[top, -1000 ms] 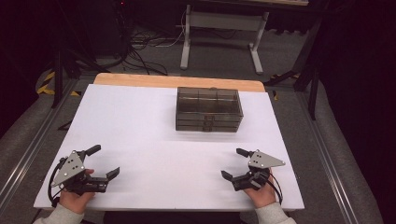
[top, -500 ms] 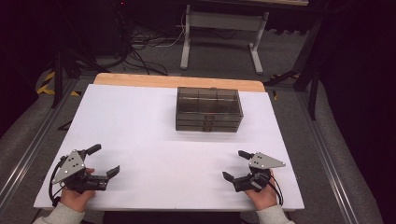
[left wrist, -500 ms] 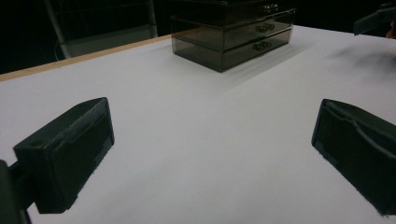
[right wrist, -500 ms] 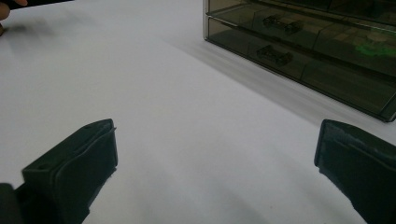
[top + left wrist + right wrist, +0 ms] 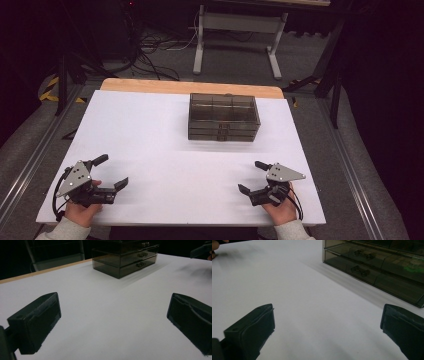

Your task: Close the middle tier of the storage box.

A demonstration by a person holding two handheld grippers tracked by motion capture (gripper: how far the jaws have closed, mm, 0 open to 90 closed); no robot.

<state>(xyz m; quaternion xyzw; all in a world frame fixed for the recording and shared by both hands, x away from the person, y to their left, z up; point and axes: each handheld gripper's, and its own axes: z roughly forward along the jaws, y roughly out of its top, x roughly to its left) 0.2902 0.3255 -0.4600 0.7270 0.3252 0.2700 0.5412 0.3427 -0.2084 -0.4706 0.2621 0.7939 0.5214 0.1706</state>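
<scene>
Smoked drawer box [image 5: 224,118]: toward the far edge of the white surface [image 5: 150,140], drawers shut. Left tongs [image 5: 111,173] and right tongs [image 5: 253,176]: near corners, wide, empty. Risk: small drawer handles [image 5: 361,270]; an off-centre pinch may slip or push the box.

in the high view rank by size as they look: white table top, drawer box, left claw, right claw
1. White table top
2. Drawer box
3. Left claw and right claw: they look alike, so no ranking between them.
</scene>
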